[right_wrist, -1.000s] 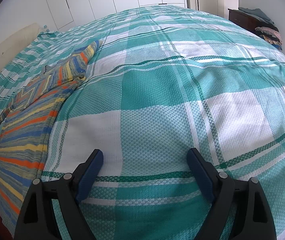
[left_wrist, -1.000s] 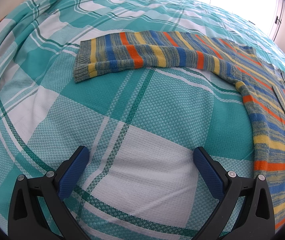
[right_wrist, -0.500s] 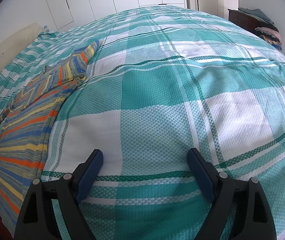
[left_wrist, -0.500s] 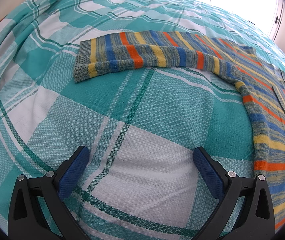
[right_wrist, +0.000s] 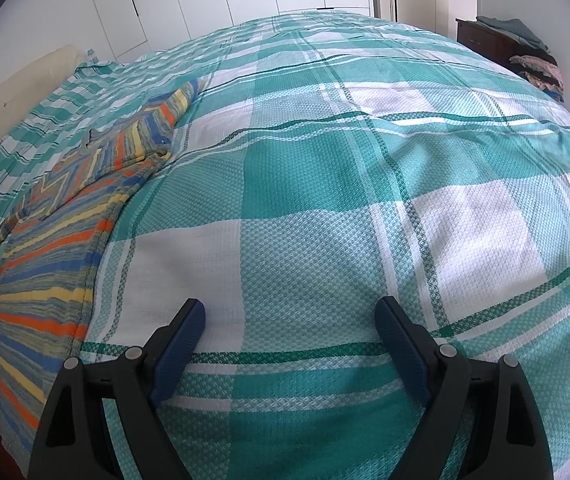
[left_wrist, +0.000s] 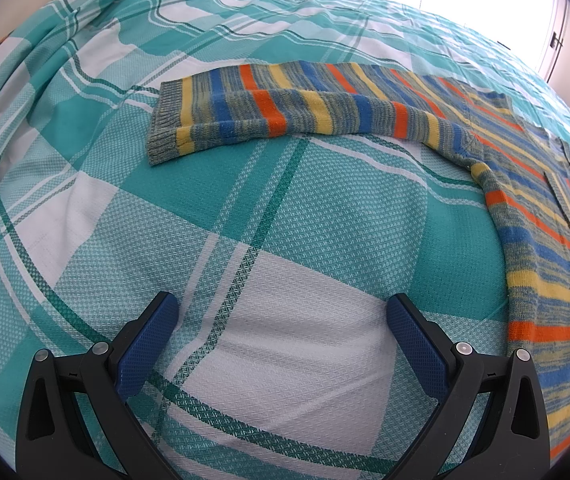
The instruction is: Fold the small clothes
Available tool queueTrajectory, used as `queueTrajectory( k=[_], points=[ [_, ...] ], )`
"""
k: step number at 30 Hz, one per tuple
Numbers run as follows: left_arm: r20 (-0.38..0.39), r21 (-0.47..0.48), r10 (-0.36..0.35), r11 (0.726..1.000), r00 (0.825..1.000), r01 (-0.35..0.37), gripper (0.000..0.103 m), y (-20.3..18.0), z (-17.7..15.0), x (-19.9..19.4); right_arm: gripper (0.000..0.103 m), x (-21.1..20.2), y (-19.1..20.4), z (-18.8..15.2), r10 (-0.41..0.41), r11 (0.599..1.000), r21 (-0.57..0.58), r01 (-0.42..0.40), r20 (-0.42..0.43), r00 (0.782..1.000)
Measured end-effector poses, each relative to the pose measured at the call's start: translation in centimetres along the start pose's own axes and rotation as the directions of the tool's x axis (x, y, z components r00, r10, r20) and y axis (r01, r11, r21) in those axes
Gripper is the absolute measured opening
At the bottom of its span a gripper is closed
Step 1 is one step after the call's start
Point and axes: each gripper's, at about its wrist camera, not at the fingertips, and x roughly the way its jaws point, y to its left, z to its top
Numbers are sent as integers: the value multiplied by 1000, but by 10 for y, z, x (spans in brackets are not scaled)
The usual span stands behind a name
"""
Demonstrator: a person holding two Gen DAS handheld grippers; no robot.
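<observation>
A small striped knit sweater (left_wrist: 533, 208) in blue, orange, yellow and grey lies flat on the bed. In the left wrist view its sleeve (left_wrist: 285, 110) stretches out to the left, cuff at the far end, and its body runs down the right edge. My left gripper (left_wrist: 283, 320) is open and empty, low over the bedspread, short of the sleeve. In the right wrist view the sweater (right_wrist: 57, 248) lies along the left edge. My right gripper (right_wrist: 289, 322) is open and empty over bare bedspread to the right of the sweater.
The bed is covered by a teal and white plaid bedspread (right_wrist: 325, 168). White wardrobe doors (right_wrist: 205, 0) stand behind it. A dark cabinet with piled clothes (right_wrist: 525, 52) is at the far right. The bedspread bunches in folds at the left (left_wrist: 13, 92).
</observation>
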Motion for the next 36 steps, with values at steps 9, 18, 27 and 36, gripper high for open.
queueTrajectory(
  k=[9,18,27,36],
  points=[
    [0,0,0,1000,1000,0,103,0,0,0,89,0,1,-1,2,1000,-6,-2,2,1000],
    [17,-7,7,1000,1000,-7,103,0,0,0,90,2,3,0,-3,1000,-15,3,2,1000],
    [32,-11,13,1000,999,-13,103,-3,-1,-1,93,4,3,0,-5,1000,-22,5,1,1000],
    [-29,-266,-315,917,949,296,100,57,42,-42,94,5,4,0,-3,1000,-24,3,1,1000]
  ],
)
